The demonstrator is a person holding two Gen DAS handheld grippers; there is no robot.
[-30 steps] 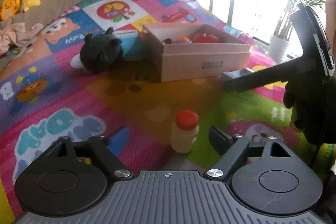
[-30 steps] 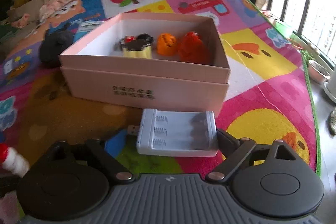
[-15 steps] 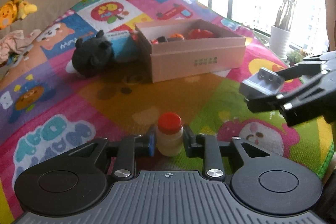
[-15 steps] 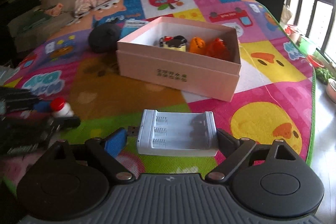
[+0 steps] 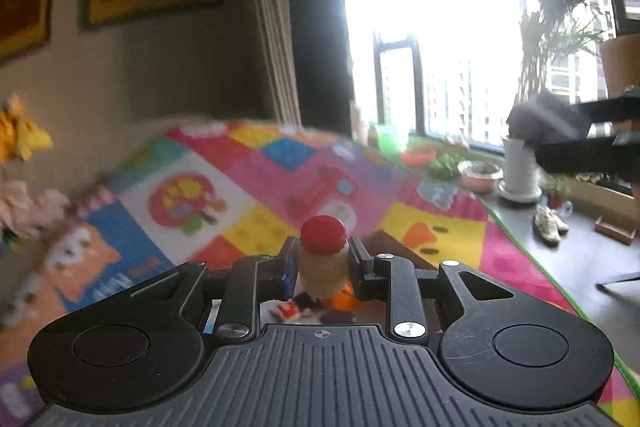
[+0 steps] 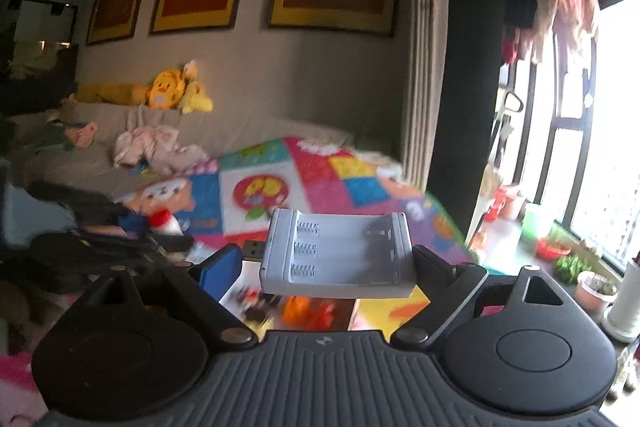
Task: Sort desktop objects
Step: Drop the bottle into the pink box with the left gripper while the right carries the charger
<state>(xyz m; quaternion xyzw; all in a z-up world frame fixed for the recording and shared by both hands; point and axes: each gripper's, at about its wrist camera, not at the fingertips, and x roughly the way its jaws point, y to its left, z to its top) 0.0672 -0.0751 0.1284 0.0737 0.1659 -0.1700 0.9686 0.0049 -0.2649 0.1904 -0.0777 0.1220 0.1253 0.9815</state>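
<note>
Your left gripper (image 5: 322, 264) clamps the light, slick red-capped bottle (image 5: 323, 257) by its body at twelve o'clock, while your right gripper (image 6: 328, 265) grips the rigid, hollow battery charger (image 6: 337, 254) across its ends.

Living room: sofa (image 6: 224, 143), play mat (image 5: 280, 183)

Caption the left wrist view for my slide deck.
Left gripper holds a red-capped bottle lifted above the play mat.
</note>
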